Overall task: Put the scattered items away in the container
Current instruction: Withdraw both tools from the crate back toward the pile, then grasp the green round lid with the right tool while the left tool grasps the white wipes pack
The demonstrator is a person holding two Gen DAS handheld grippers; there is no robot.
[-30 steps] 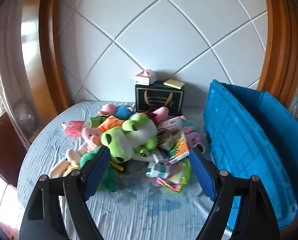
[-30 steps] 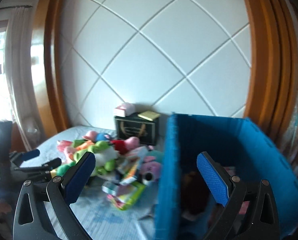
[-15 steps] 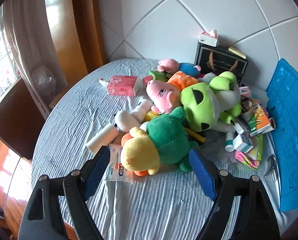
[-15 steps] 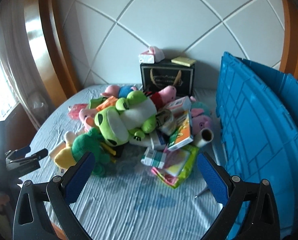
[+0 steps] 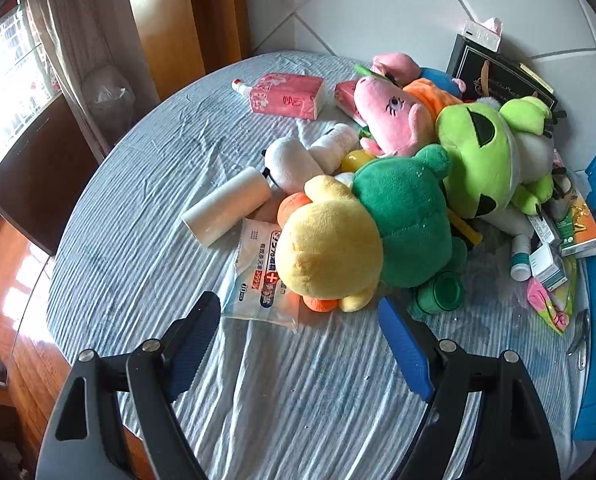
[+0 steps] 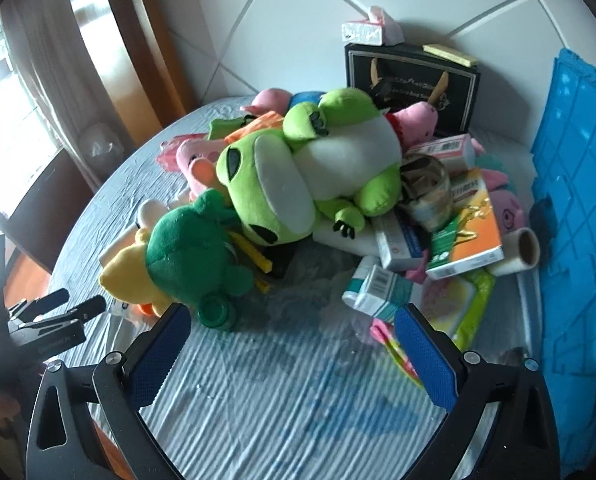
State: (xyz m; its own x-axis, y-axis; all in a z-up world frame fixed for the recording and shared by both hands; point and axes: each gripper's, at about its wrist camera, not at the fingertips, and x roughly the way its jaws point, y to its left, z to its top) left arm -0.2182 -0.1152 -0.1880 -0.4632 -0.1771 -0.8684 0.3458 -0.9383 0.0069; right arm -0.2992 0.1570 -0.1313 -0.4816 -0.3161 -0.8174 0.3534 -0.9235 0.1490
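Two handheld grippers hang over a round table draped in a pale blue striped cloth [image 5: 145, 184], the left gripper [image 5: 298, 344] and the right gripper [image 6: 289, 344] each with jaws spread wide and nothing between the blue pads. Just beyond them sprawls the heap: a yellow and dark green plush duck [image 5: 362, 232], a lime green plush frog [image 6: 298, 176], a pink plush pig [image 5: 394, 120], a white paper roll [image 5: 225, 212] and small cartons. The ribbed blue plastic container [image 6: 574, 208] stands at the table's right edge, beside the pile.
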